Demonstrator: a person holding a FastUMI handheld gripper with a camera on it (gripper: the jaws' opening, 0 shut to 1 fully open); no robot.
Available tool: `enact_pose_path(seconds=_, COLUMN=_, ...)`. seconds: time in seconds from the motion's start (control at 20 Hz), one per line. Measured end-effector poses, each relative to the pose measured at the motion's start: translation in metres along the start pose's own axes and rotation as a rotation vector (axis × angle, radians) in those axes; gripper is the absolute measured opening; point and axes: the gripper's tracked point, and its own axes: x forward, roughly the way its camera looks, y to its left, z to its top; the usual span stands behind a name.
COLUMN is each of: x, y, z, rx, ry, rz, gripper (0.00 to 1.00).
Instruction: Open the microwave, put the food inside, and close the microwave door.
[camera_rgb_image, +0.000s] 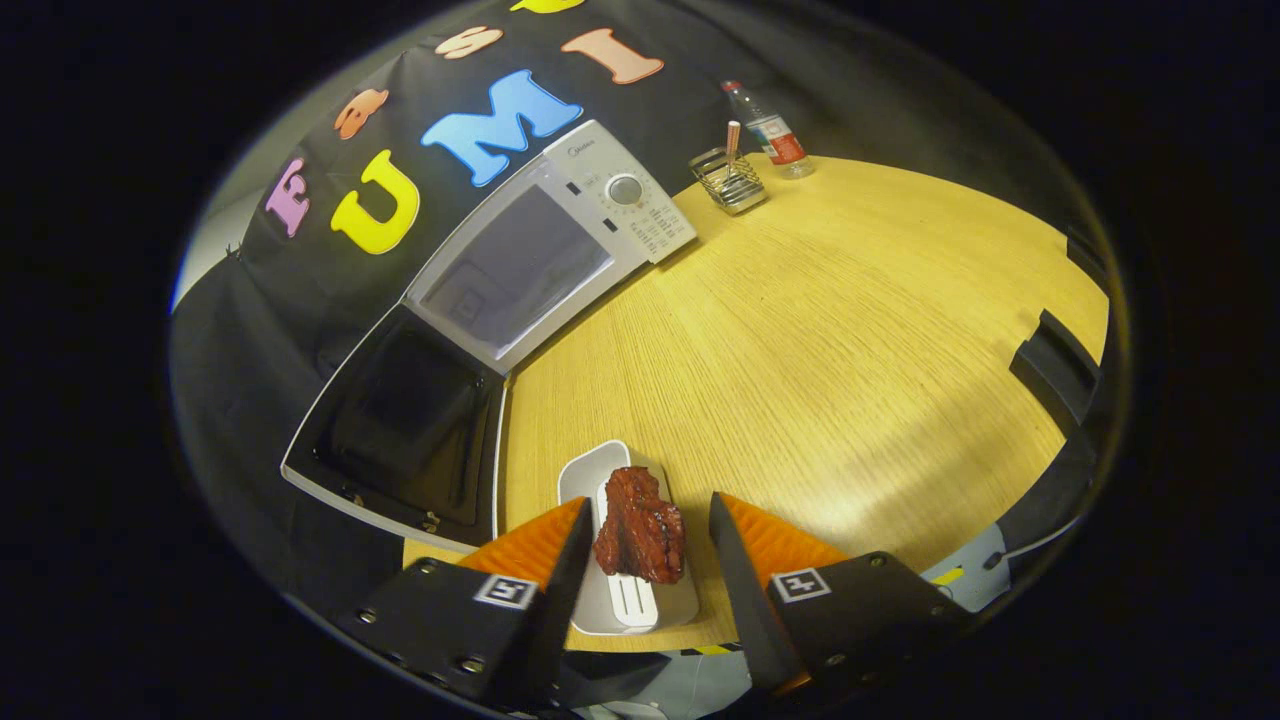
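While the tool (645, 520) stands apart around the meat (640, 525) on its white tray (625, 600), the open microwave (550, 245) sits beyond on the wooden table (850, 350).

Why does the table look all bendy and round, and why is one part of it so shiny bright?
In the gripper view, the fisheye lens curves the wooden table and tilts the open microwave. A lamp's light makes the pale bright patch on the table, just beyond the open tool. The meat on its white tray, between the fingers, looks sharp.
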Motion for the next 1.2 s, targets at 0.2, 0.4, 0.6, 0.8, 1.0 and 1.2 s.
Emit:
enact_pose_path(seconds=0.2, x=-0.001, y=-0.001, z=-0.001, rx=0.046, ry=0.01, rz=0.001, gripper=0.33)
enact_pose_path(seconds=0.4, x=0.003, y=0.011, z=0.008, rx=0.034, ry=-0.03, rz=0.043, gripper=0.11)
enact_pose_path(seconds=0.6, x=-0.007, y=0.028, z=0.014, rx=0.001, ry=-0.028, rz=0.054, gripper=0.11)
enact_pose_path(seconds=0.8, x=-0.015, y=0.05, z=0.038, rx=-0.015, ry=-0.062, rz=0.081, gripper=0.1)
enact_pose_path(seconds=1.0, x=-0.016, y=0.081, z=0.067, rx=-0.043, ry=-0.091, rz=0.129, gripper=0.1)
enact_pose_path(seconds=1.2, x=-0.004, y=0.117, z=0.097, rx=-0.068, ry=-0.113, rz=0.192, gripper=0.1)
